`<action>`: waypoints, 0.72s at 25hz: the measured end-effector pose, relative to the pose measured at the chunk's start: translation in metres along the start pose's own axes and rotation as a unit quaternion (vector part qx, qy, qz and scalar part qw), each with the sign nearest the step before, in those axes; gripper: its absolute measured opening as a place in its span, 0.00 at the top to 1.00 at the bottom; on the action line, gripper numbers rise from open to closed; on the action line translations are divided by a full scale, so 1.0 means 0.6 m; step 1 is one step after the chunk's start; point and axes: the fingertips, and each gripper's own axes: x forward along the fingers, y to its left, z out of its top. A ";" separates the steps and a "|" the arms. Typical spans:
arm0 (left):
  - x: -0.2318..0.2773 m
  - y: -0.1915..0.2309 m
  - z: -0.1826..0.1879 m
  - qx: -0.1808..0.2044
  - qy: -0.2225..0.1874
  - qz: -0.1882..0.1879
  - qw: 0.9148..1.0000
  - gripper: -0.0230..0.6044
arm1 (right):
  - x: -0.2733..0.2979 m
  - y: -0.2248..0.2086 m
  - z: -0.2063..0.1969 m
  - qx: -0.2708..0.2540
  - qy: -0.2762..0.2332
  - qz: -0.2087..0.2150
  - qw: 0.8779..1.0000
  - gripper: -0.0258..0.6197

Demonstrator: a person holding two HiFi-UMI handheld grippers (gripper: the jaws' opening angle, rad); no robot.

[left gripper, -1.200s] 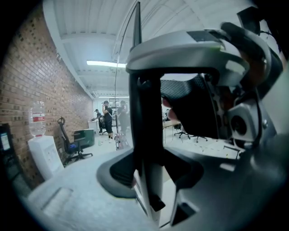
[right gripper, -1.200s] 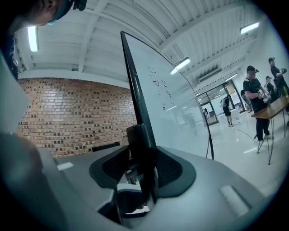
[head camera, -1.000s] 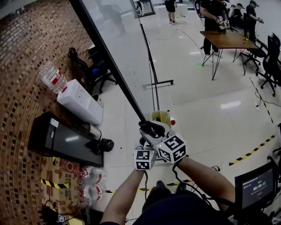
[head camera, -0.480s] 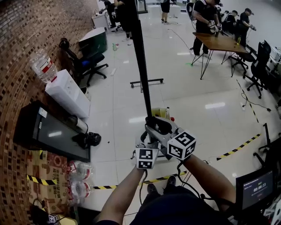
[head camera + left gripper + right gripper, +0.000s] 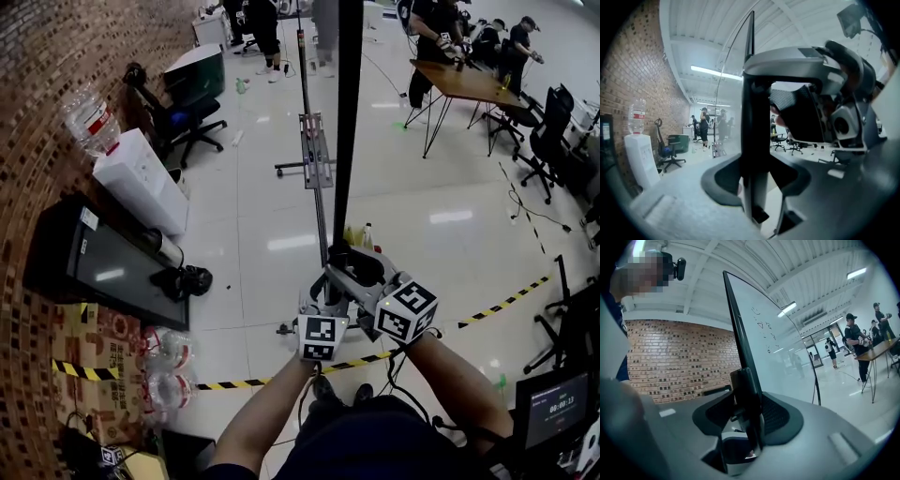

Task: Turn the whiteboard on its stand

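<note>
In the head view the whiteboard (image 5: 348,122) shows edge-on as a dark vertical bar running up from my hands. One upright of its stand (image 5: 310,141) rises just left of it. Both grippers hold the board's lower black frame, the left gripper (image 5: 327,298) just below the right gripper (image 5: 352,268). In the left gripper view the frame (image 5: 755,154) fills the gap between the jaws, and the right gripper's body sits close on the right. The right gripper view has the frame (image 5: 747,404) clamped between the jaws, with the white writing face (image 5: 773,343) stretching off to the right.
A brick wall runs along the left, with a water dispenser (image 5: 137,178), a black screen lying on the floor (image 5: 98,272), an office chair (image 5: 185,114) and water bottles (image 5: 165,377) beside it. Yellow-black tape (image 5: 506,302) crosses the floor. People stand at a table (image 5: 466,84) at the far right.
The board has swung from showing its white face at the left to standing edge-on. Both grippers kept hold of the frame and moved a little to the right with it.
</note>
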 end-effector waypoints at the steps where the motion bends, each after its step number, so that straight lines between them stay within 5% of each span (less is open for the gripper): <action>1: -0.008 -0.002 -0.002 0.000 0.001 0.001 1.000 0.67 | -0.004 0.007 -0.003 0.001 -0.002 0.001 1.000 0.67; 18: -0.143 -0.036 -0.044 0.033 0.048 0.057 0.997 0.67 | -0.069 0.140 -0.043 0.002 -0.008 0.036 0.999 0.67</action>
